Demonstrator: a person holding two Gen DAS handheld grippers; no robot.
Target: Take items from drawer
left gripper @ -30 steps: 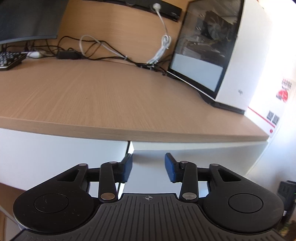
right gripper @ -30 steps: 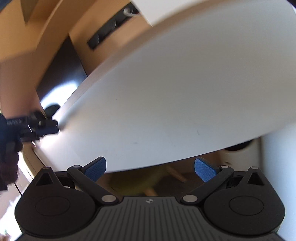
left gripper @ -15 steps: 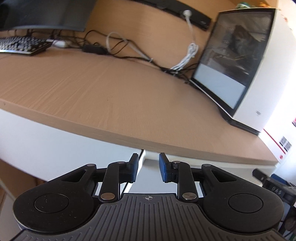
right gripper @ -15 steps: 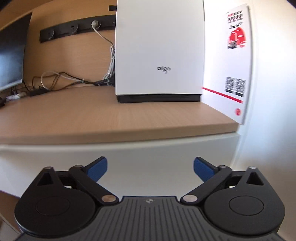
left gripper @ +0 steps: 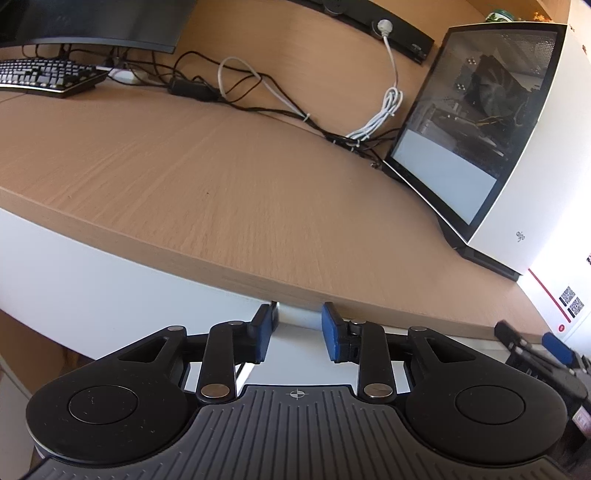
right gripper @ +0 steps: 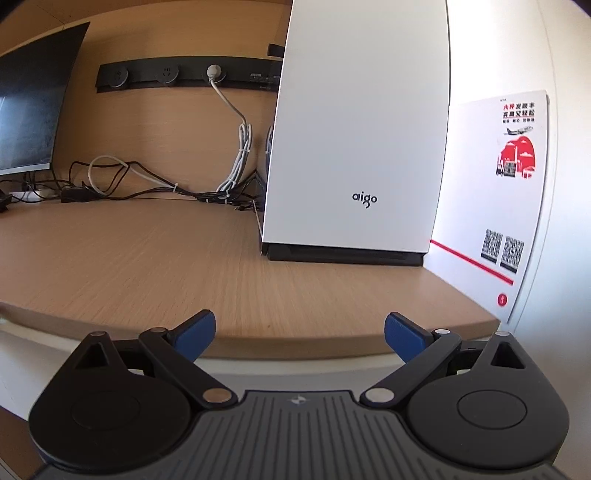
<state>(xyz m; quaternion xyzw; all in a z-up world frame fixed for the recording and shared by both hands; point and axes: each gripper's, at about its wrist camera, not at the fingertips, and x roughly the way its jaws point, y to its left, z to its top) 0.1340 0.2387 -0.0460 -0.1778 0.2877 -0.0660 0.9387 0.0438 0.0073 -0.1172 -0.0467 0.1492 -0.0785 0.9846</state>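
Under the wooden desk top (left gripper: 221, 184) runs a row of white drawer fronts (left gripper: 110, 273), all shut, so the items inside are hidden. My left gripper (left gripper: 297, 332) points at the top edge of a drawer front (left gripper: 299, 319), just right of the seam between two fronts. Its jaws are opening a little, and no thing is between the blue pads (left gripper: 264, 332). My right gripper (right gripper: 300, 332) hovers at the desk's front edge above a white drawer front (right gripper: 295, 373), wide open and empty. It also shows at the right edge of the left wrist view as the right gripper (left gripper: 554, 350).
A white computer case (right gripper: 362, 129) with a glass side (left gripper: 480, 110) stands at the desk's right end. A poster (right gripper: 509, 184) hangs on the right wall. Tangled cables (left gripper: 258, 96), a keyboard (left gripper: 48, 75) and a monitor (left gripper: 92, 22) sit at the back left.
The right gripper rose from under the desk to the desk's edge and now faces the computer case, still open. The left jaws narrowed, then widened slightly, and its view rolled.
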